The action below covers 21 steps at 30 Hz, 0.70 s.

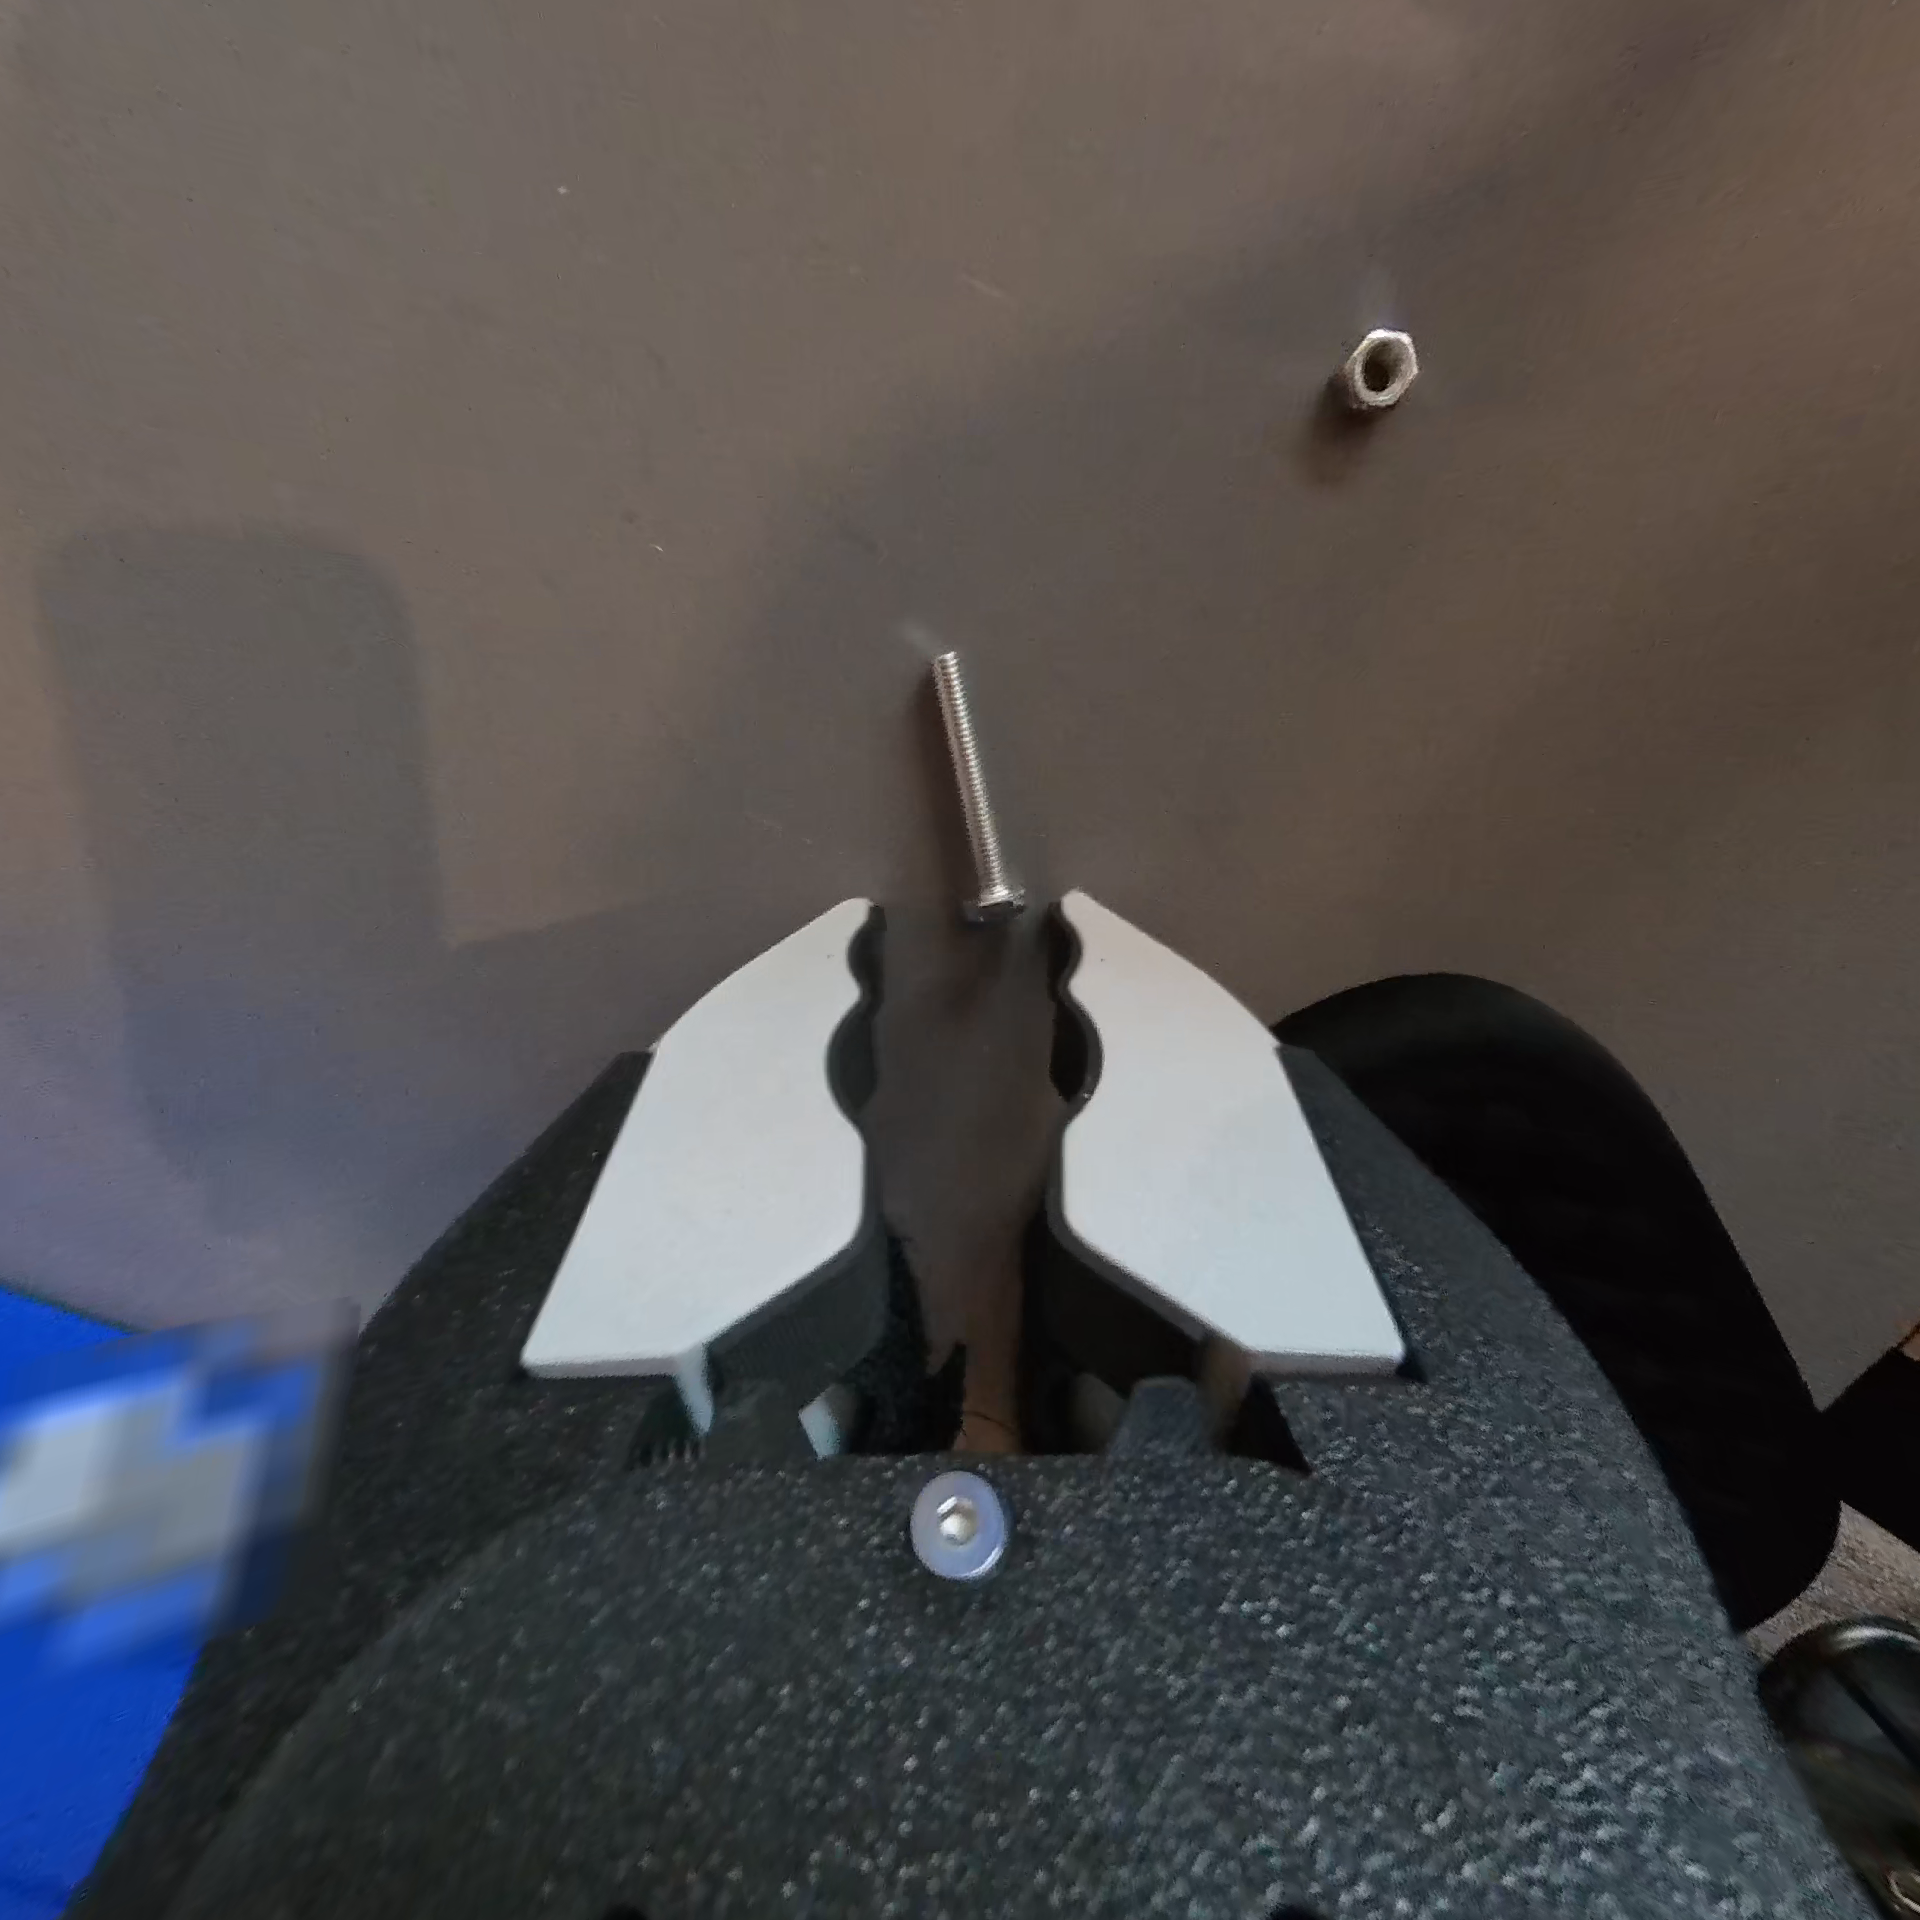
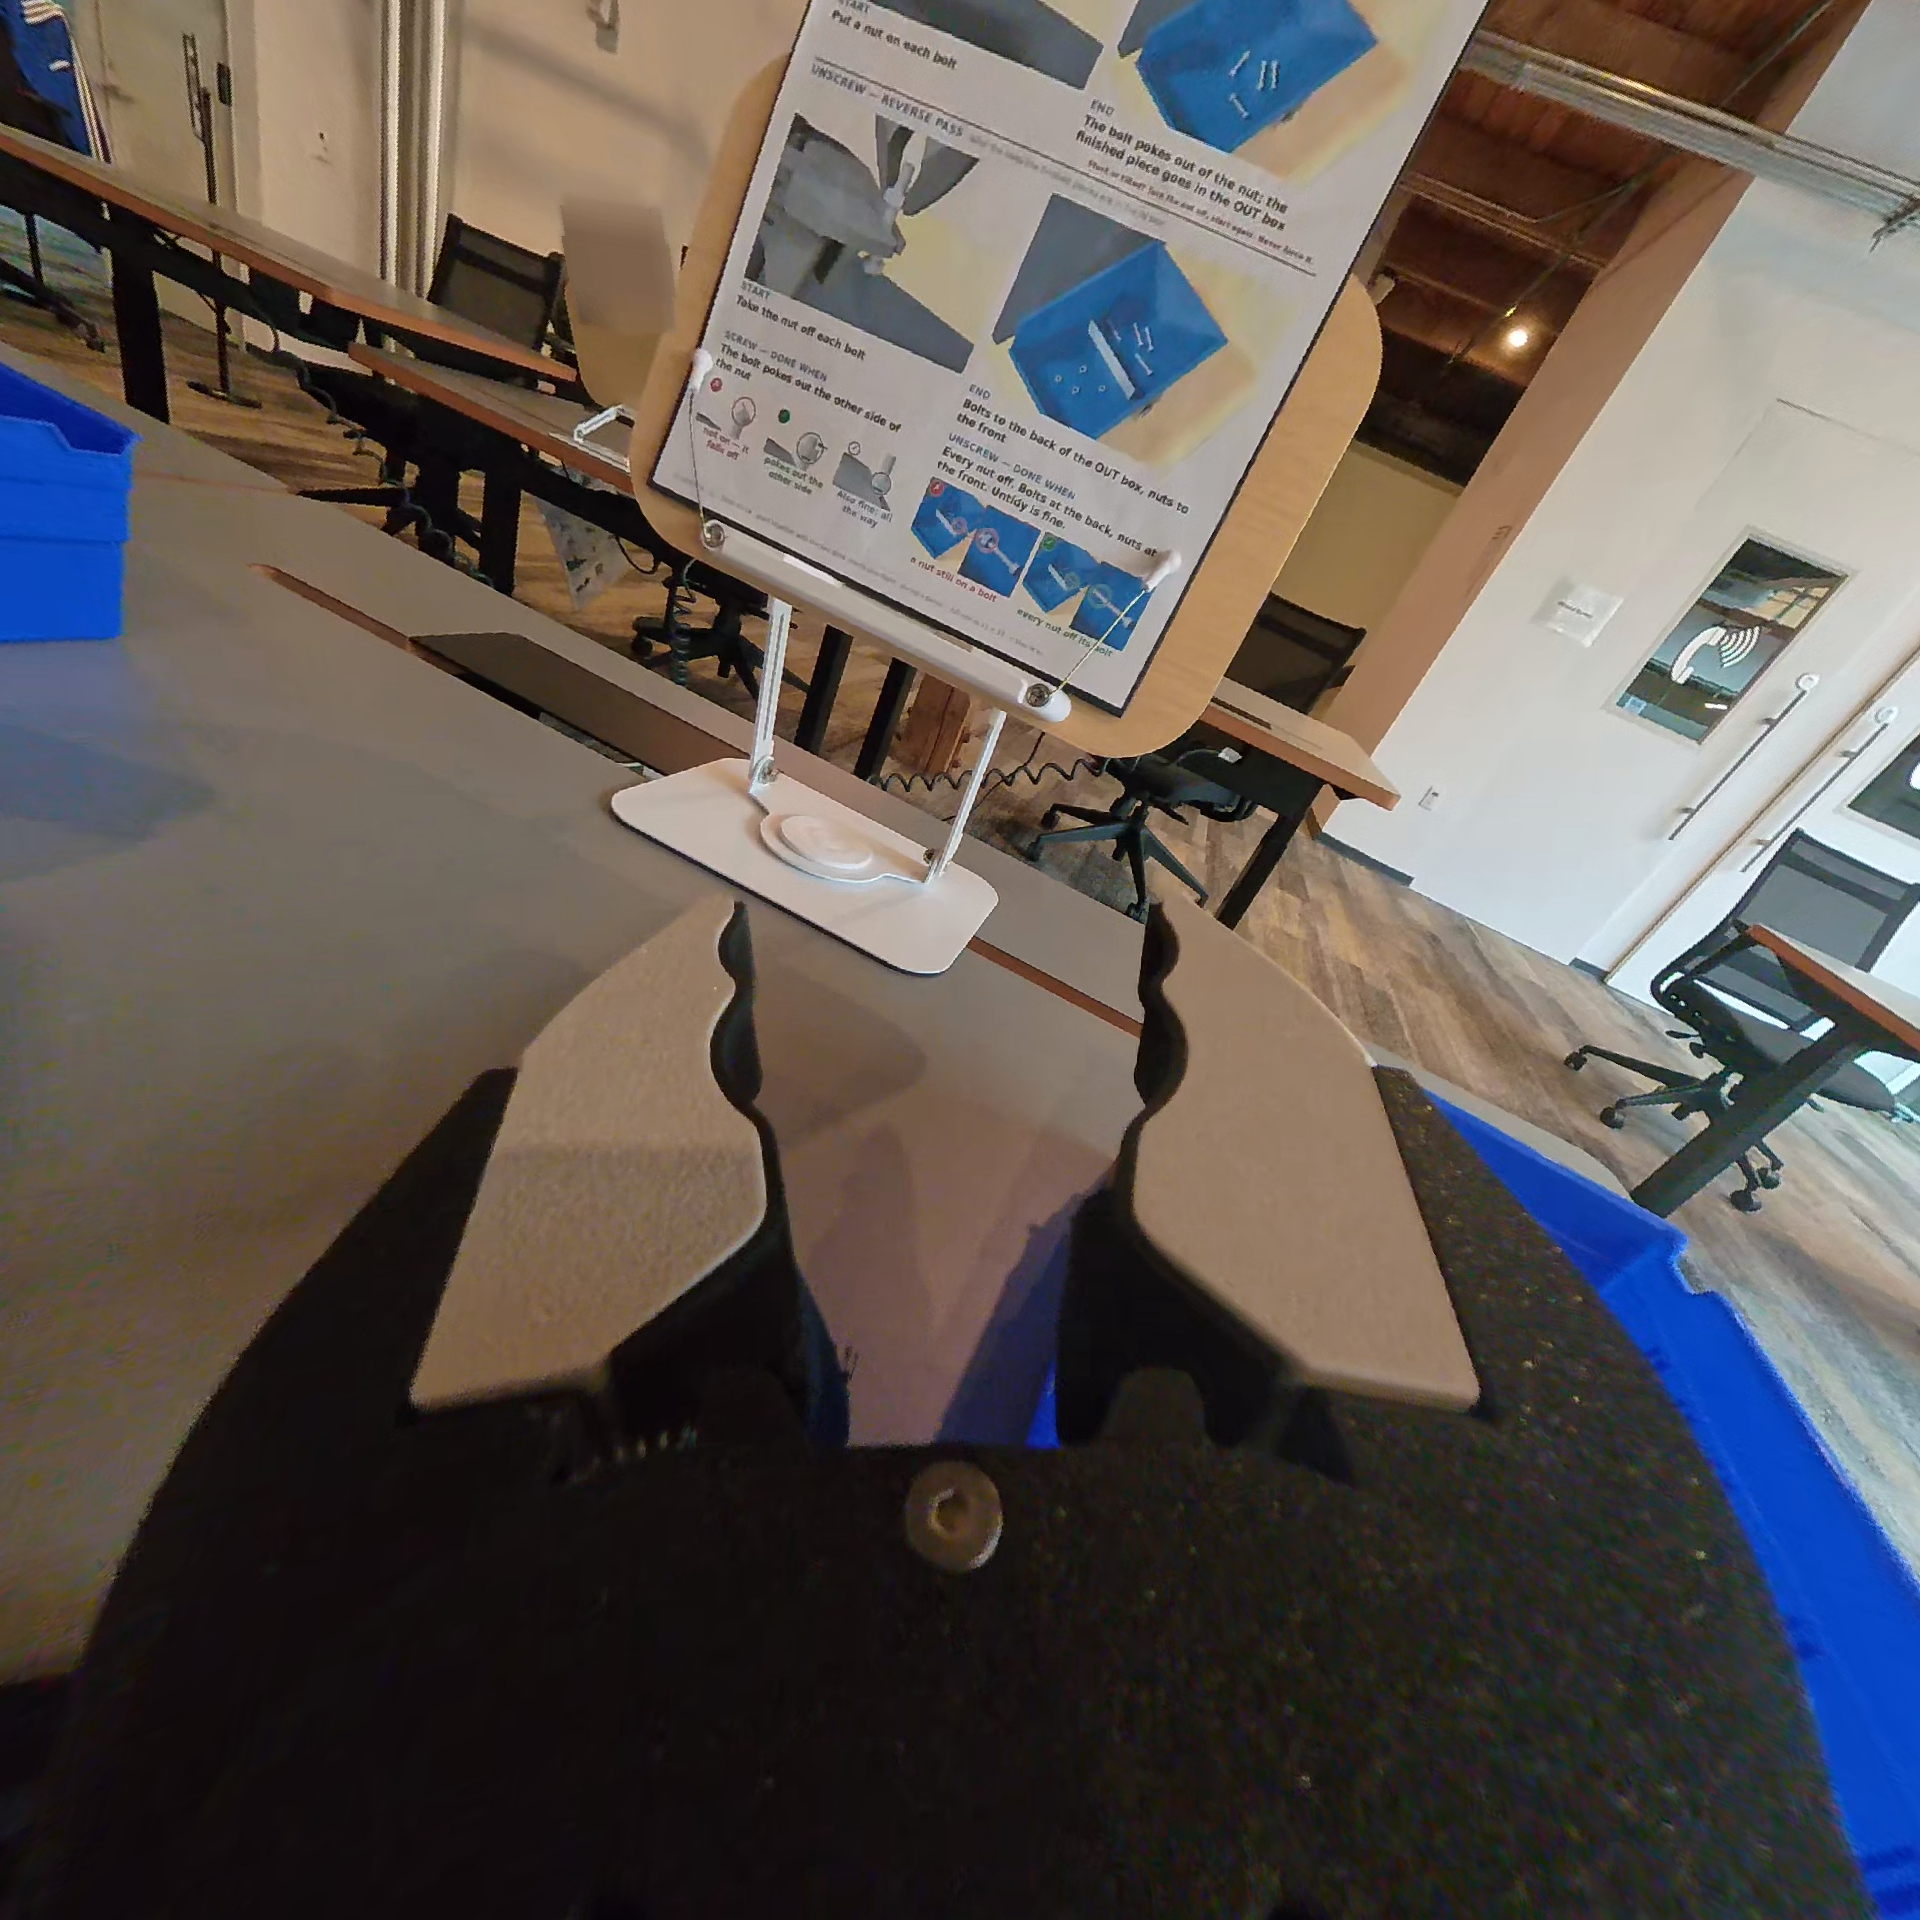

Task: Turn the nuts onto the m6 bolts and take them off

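Observation:
A silver bolt (image 1: 971,790) lies flat on the grey table (image 1: 520,364), head toward me. My left gripper (image 1: 968,912) is open. Its fingertips (image 1: 857,920) stand on either side of the bolt's head, with a gap on each side and no pad touching it. A loose silver nut (image 1: 1374,382) lies on the table farther off to the right. My right gripper (image 2: 940,925) is wide open and empty, tilted above the table (image 2: 260,883). Neither the bolt nor the nut shows in the right wrist view.
A white stand base (image 2: 810,862) carries a wooden board with an instruction sheet (image 2: 987,343) just beyond my right gripper. Blue bins sit at the far left (image 2: 52,520) and the lower right (image 2: 1683,1403). A blue bin (image 1: 62,1714) and a black curved object (image 1: 1538,1195) flank my left gripper. My right fingertips sit around 35 cm from my left ones.

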Tool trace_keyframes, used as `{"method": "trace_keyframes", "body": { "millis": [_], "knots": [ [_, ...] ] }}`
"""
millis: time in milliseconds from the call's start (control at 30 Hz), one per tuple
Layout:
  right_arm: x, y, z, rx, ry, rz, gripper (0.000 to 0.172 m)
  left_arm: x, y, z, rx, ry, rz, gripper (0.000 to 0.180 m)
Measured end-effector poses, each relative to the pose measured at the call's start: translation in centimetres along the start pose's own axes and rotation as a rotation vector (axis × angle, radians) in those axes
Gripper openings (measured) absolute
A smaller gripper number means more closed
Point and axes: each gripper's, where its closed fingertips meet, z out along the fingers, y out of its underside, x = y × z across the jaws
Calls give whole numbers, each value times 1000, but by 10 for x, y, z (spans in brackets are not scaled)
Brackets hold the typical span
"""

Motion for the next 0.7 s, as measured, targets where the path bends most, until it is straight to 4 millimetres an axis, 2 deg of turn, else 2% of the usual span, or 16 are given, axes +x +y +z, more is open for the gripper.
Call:
{"method": "trace_keyframes", "body": {
  "millis": [67,100,267,367,533,633,700],
  "knots": [
    [0,0,0,-2,0,-4,71,3,-2,1,8,10,9,13],
    [0,0,0,-2,1,-6,71,4,-3,1,15,13,15,11],
    [-1,1,0,-3,-1,-8,71,7,-8,2,84,11,37,10],
    [-3,-3,0,11,-5,-15,70,6,-18,-2,205,6,42,10],
    [-13,-15,0,31,-50,-26,67,17,-62,-32,576,-7,100,10],
    [-35,-27,0,53,-152,-6,65,32,-92,-58,829,3,137,10],
    [-56,-35,-1,65,-258,14,64,43,-109,-75,989,9,160,10]
  ]
}}
